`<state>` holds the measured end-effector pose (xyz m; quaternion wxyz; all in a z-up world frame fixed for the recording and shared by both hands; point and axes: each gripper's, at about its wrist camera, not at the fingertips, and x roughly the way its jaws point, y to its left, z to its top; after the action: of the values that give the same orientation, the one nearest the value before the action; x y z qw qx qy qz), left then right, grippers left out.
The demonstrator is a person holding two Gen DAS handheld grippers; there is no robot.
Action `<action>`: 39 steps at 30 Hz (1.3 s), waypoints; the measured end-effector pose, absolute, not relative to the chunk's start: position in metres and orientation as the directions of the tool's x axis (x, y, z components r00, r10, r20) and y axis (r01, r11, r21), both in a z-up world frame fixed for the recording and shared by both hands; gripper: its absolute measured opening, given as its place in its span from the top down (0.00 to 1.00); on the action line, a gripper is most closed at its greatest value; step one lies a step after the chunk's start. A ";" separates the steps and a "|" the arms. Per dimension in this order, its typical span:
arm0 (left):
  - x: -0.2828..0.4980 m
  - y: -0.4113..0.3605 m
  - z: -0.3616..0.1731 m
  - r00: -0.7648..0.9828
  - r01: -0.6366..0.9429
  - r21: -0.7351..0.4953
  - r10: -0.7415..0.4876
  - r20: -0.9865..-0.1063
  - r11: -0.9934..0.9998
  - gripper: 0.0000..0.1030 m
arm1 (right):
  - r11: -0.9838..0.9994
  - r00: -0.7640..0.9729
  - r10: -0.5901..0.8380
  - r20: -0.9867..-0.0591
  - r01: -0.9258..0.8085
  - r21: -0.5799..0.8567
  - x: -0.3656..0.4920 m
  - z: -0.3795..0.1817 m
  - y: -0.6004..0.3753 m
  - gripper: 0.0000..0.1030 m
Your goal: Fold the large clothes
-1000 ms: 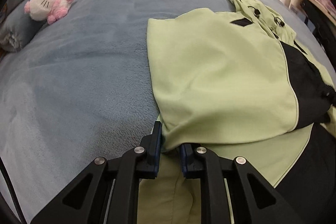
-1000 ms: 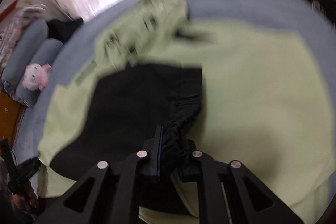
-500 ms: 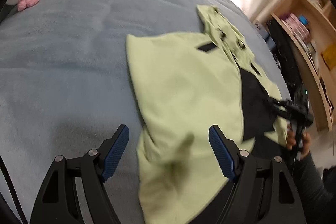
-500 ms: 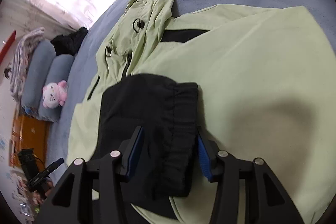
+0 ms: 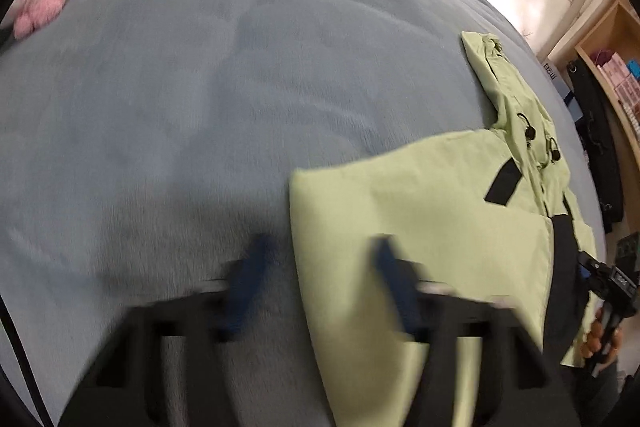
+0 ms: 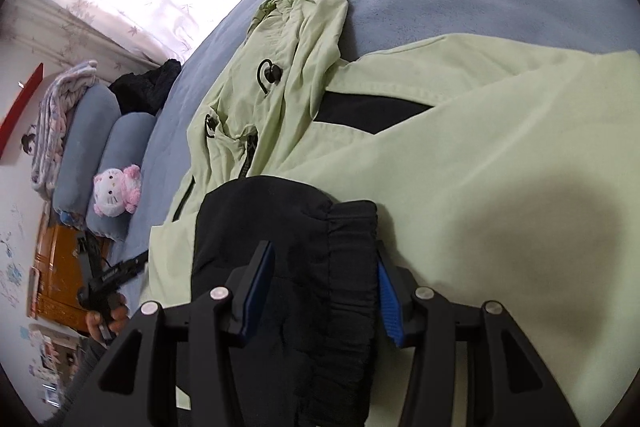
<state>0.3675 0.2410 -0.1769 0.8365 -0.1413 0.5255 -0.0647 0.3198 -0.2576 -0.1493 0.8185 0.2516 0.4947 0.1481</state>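
Moved: left gripper (image 5: 320, 283) slid off jacket (image 5: 420, 227) hem; fingers just closing, blurred, gapped, empty.
Right gripper (image 6: 324, 291): fingers closing slightly, apart, straddling black elastic cuff (image 6: 352, 247).
Jacket: smooth green, on fleecy bed (image 5: 200, 87), 3 o'clock.

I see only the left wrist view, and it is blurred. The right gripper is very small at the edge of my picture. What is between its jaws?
Observer: The elastic black cuff of the green jacket lies between the jaws of the right gripper. The jaws have just been closing, but the pads do not press on it yet.
Operator: Good. Is there something beyond the pink plush toy that I cannot see?
Observer: Yes, a folded pale blanket lies on top of the farther blue pillow.
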 end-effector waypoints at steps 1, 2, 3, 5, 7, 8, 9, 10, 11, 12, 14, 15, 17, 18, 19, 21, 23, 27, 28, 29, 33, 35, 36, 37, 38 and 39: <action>0.369 0.239 -0.177 0.446 -0.039 -0.304 -0.255 -0.858 0.952 0.95 | 0.868 0.473 0.435 -0.766 0.006 0.497 0.318 -0.147 -0.254 0.77; 0.373 0.237 -0.176 0.459 -0.050 -0.282 -0.229 -0.859 0.958 0.96 | 0.904 0.470 0.379 -0.797 -0.003 0.428 0.315 -0.146 -0.249 0.80; 0.372 0.235 -0.173 0.477 -0.051 -0.260 -0.205 -0.855 0.964 0.98 | 0.915 0.476 0.361 -0.802 -0.012 0.404 0.311 -0.144 -0.247 0.81; 0.370 0.230 -0.164 0.516 -0.050 -0.222 -0.165 -0.841 0.974 0.99 | 0.929 0.523 0.318 -0.791 -0.007 0.369 0.295 -0.133 -0.249 0.85; 0.366 0.226 -0.157 0.553 -0.036 -0.218 -0.162 -0.817 0.975 0.99 | 0.926 0.616 0.300 -0.728 -0.002 0.379 0.270 -0.119 -0.258 0.86; 0.367 0.220 -0.159 0.564 -0.021 -0.192 -0.147 -0.813 0.981 0.99 | 0.937 0.635 0.266 -0.726 0.008 0.350 0.263 -0.121 -0.260 0.86; 0.369 0.216 -0.162 0.556 -0.018 -0.167 -0.129 -0.821 0.986 0.99 | 0.944 0.629 0.245 -0.738 0.021 0.331 0.261 -0.126 -0.261 0.86; 0.371 0.212 -0.168 0.542 -0.017 -0.145 -0.113 -0.833 0.989 0.99 | 0.945 0.600 0.234 -0.765 0.043 0.324 0.264 -0.139 -0.263 0.86; 0.375 0.208 -0.174 0.532 -0.018 -0.128 -0.099 -0.841 0.992 0.99 | 0.941 0.584 0.238 -0.776 0.058 0.333 0.267 -0.148 -0.264 0.85; 0.376 0.206 -0.177 0.531 -0.022 -0.112 -0.083 -0.843 0.993 0.99 | 0.941 0.594 0.234 -0.770 0.061 0.333 0.267 -0.148 -0.262 0.85; 0.377 0.205 -0.178 0.540 -0.035 -0.107 -0.071 -0.839 0.994 0.99 | 0.947 0.611 0.212 -0.763 0.066 0.315 0.271 -0.141 -0.256 0.85; 0.374 0.211 -0.174 0.545 -0.050 -0.114 -0.068 -0.836 0.992 0.99 | 0.950 0.627 0.202 -0.752 0.061 0.307 0.271 -0.136 -0.253 0.85; 0.373 0.218 -0.170 0.556 -0.054 -0.119 -0.069 -0.829 0.991 0.99 | 0.953 0.653 0.199 -0.731 0.046 0.300 0.274 -0.131 -0.251 0.85; 0.373 0.221 -0.171 0.551 -0.055 -0.111 -0.062 -0.832 0.992 0.99 | 0.958 0.643 0.187 -0.743 0.047 0.282 0.280 -0.134 -0.248 0.83; 0.373 0.222 -0.172 0.540 -0.056 -0.099 -0.054 -0.840 0.993 0.98 | 0.961 0.618 0.185 -0.764 0.048 0.271 0.284 -0.139 -0.246 0.77; 0.373 0.226 -0.171 0.521 -0.061 -0.090 -0.045 -0.852 0.994 0.93 | 0.963 0.568 0.179 -0.803 0.065 0.261 0.291 -0.145 -0.246 0.75; 0.368 0.232 -0.161 0.514 -0.094 -0.095 -0.033 -0.857 0.991 0.81 | 0.959 0.549 0.163 -0.820 0.108 0.263 0.288 -0.136 -0.249 0.68; 0.339 0.233 -0.123 0.583 -0.155 -0.016 0.078 -0.809 0.988 0.51 | 0.925 0.571 0.161 -0.805 0.197 0.324 0.261 -0.113 -0.265 0.66; 0.329 0.229 -0.113 0.609 -0.152 0.007 0.099 -0.787 0.988 0.51 | 0.916 0.589 0.151 -0.794 0.218 0.336 0.251 -0.107 -0.268 0.65; 0.317 0.222 -0.102 0.633 -0.136 0.020 0.102 -0.768 0.991 0.51 | 0.909 0.608 0.143 -0.781 0.232 0.347 0.244 -0.101 -0.268 0.65; 0.278 0.181 -0.084 0.672 -0.049 -0.024 0.015 -0.740 0.999 0.51 | 0.903 0.618 0.232 -0.751 0.150 0.403 0.229 -0.088 -0.233 0.65; 0.263 0.159 -0.088 0.662 -0.034 -0.072 -0.032 -0.749 0.997 0.52 | 0.926 0.603 0.271 -0.751 0.049 0.373 0.227 -0.089 -0.190 0.65; 0.257 0.148 -0.093 0.654 -0.033 -0.094 -0.050 -0.755 0.995 0.55 | 0.936 0.599 0.279 -0.751 0.004 0.351 0.225 -0.090 -0.170 0.65; 0.252 0.137 -0.101 0.643 -0.038 -0.124 -0.070 -0.763 0.992 0.61 | 0.944 0.590 0.293 -0.752 -0.057 0.324 0.224 -0.094 -0.142 0.65; 0.249 0.130 -0.106 0.634 -0.041 -0.142 -0.084 -0.769 0.989 0.63 | 0.946 0.578 0.308 -0.756 -0.103 0.307 0.224 -0.097 -0.121 0.65; 0.245 0.120 -0.118 0.619 -0.051 -0.168 -0.101 -0.779 0.984 0.64 | 0.945 0.555 0.324 -0.766 -0.161 0.283 0.224 -0.105 -0.094 0.65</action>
<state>0.2446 0.1200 -0.1181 0.8955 -0.0869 0.4362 -0.0140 0.2242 -0.0936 -0.1052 0.8771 0.0902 0.4509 0.1383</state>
